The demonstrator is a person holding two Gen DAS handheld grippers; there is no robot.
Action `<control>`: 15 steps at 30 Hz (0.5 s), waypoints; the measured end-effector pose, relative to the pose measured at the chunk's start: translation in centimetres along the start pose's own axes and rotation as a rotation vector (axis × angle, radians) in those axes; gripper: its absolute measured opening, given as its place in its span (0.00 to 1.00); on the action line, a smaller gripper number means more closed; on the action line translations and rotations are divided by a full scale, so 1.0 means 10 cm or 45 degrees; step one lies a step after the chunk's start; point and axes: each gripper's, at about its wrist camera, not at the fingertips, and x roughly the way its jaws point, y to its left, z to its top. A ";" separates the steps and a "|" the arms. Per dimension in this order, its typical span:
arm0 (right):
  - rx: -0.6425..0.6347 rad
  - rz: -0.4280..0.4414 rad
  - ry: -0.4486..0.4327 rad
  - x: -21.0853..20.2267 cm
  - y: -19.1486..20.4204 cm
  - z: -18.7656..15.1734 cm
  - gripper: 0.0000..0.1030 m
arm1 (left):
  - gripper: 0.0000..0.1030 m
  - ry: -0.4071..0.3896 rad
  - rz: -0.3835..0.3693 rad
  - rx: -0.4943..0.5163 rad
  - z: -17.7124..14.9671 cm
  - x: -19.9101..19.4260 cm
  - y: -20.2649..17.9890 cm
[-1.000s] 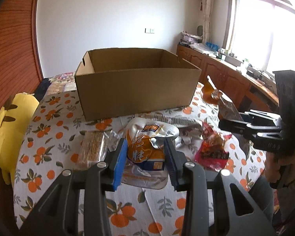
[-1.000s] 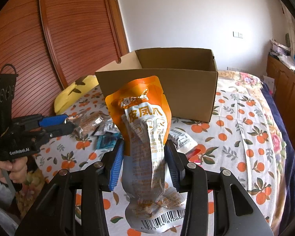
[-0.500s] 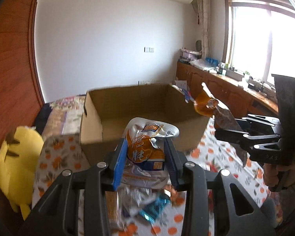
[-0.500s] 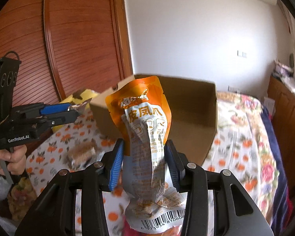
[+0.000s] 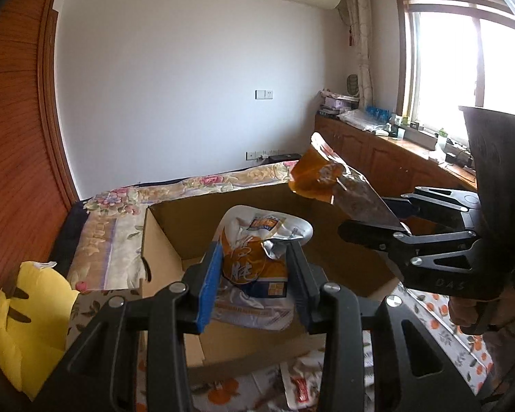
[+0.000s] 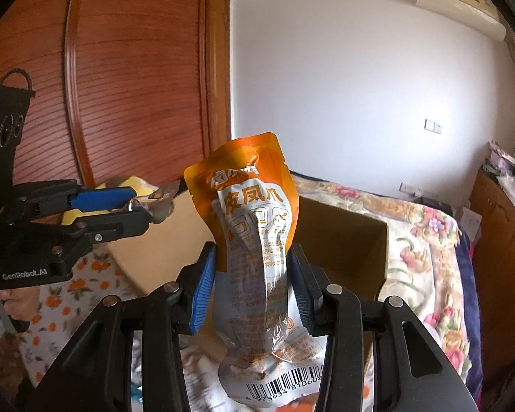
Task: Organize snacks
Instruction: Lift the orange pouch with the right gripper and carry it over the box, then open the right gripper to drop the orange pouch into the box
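In the left wrist view my left gripper [image 5: 254,254] is shut on a white and orange snack pouch [image 5: 257,230], held over the near side of an open cardboard box [image 5: 164,240]. To its right my right gripper [image 5: 370,226] carries an orange pouch [image 5: 312,175] above the box's right side. In the right wrist view my right gripper [image 6: 254,257] is shut on that tall orange pouch [image 6: 254,206], upright, with the box [image 6: 343,240] just behind it. The left gripper [image 6: 144,213] shows at the left with its crumpled pouch [image 6: 158,202]. The box floor looks bare where visible.
A loose red and white packet [image 5: 298,384] lies on the orange-print cloth [image 5: 439,322] below the box. A yellow plush toy [image 5: 24,322] sits at the left. Floral bedding [image 6: 422,240] lies behind the box, wooden cabinets [image 5: 377,158] at the right, a wooden wardrobe [image 6: 137,86] at the left.
Both grippers have risen and moved forward with their pouches, from above the loose snacks to over the box. The box now fills the lower view, and its inside shows.
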 end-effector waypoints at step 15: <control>0.014 -0.087 0.104 0.51 -0.21 -0.17 0.43 | 0.38 0.125 -0.002 -0.055 -0.09 0.61 0.12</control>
